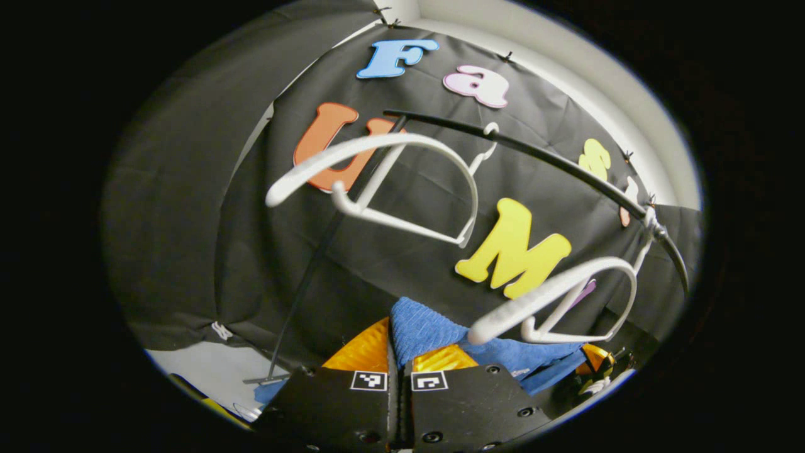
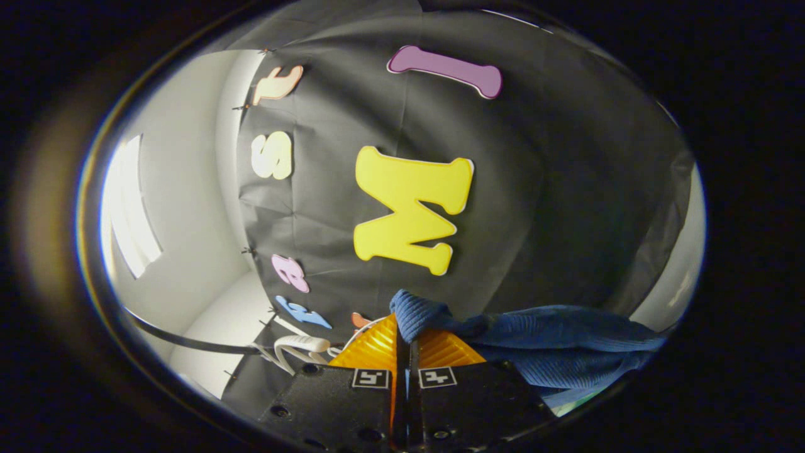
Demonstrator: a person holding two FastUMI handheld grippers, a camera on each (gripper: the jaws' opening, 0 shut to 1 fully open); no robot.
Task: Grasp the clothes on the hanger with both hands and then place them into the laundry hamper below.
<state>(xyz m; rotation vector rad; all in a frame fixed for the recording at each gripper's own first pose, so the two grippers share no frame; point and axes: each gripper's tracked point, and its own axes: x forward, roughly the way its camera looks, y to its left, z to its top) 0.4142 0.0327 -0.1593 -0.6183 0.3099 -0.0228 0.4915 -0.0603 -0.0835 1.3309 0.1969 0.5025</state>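
A blue knitted garment [image 1: 434,333] is pinched between the fingers of my left gripper [image 1: 400,358], which is shut on it; the cloth trails off to the right. In the right gripper view the same blue garment [image 2: 553,333] bunches up between the fingers of my right gripper [image 2: 404,346], shut on it, and drapes away to the right. Two bare white hangers, one at upper left [image 1: 377,182] and one at lower right [image 1: 566,296], hang from a black rail [image 1: 534,154] above the cloth. The hamper is out of sight.
A thin black upright of the rack [image 1: 302,296] runs down to a foot on the white floor [image 1: 207,371]. The other gripper [image 1: 597,362] peeks out at the lower right beyond the cloth. A white hanger [image 2: 302,345] and black rail [image 2: 182,340] lie at lower left.
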